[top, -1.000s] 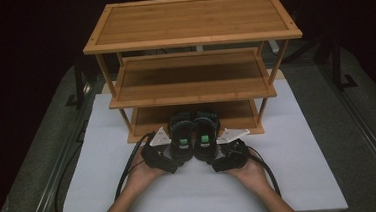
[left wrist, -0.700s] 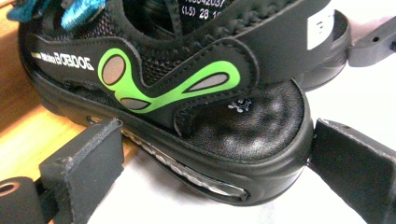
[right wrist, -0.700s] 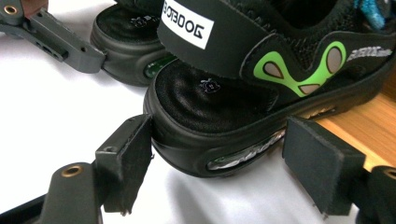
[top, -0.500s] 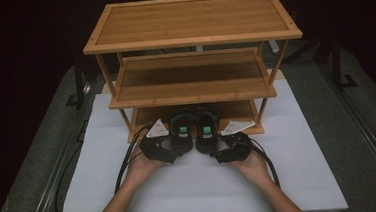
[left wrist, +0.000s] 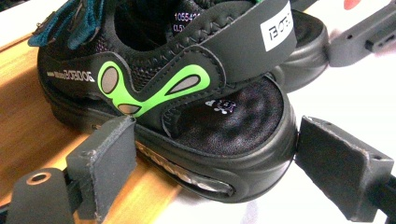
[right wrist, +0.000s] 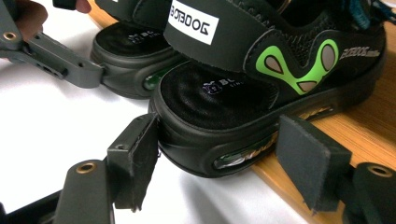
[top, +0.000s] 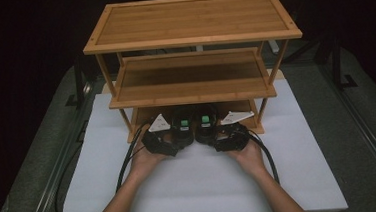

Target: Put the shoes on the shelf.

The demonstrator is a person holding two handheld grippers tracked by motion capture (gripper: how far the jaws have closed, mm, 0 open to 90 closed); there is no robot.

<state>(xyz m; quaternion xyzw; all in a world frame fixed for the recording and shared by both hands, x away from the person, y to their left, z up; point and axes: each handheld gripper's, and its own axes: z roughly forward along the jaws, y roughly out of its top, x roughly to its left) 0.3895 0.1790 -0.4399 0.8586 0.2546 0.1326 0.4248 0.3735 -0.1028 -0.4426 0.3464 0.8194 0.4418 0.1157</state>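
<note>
- High view: a wooden rack (top: 191, 40) with three shelves stands on a white mat (top: 191, 186). Two black shoes sit side by side at the front edge of the bottom shelf, the left shoe (top: 182, 126) and the right shoe (top: 205, 127) each under a hand. The left gripper (top: 171, 140) and right gripper (top: 218, 136) reach at them from the mat.
- Left gripper view: the toe of the left shoe (left wrist: 219, 126) sits between the jaws, half on the bottom shelf (left wrist: 28, 116), half over the mat. The jaws have just been closing; one pad (left wrist: 112, 158) touches the sole, the other stands just clear, so no clamp yet.
- Right gripper view: the right shoe (right wrist: 243, 88) has its toe between the jaws, which have just been closing; the near pad (right wrist: 135, 158) touches the sole, the far pad is close beside it, not pressing.
</note>
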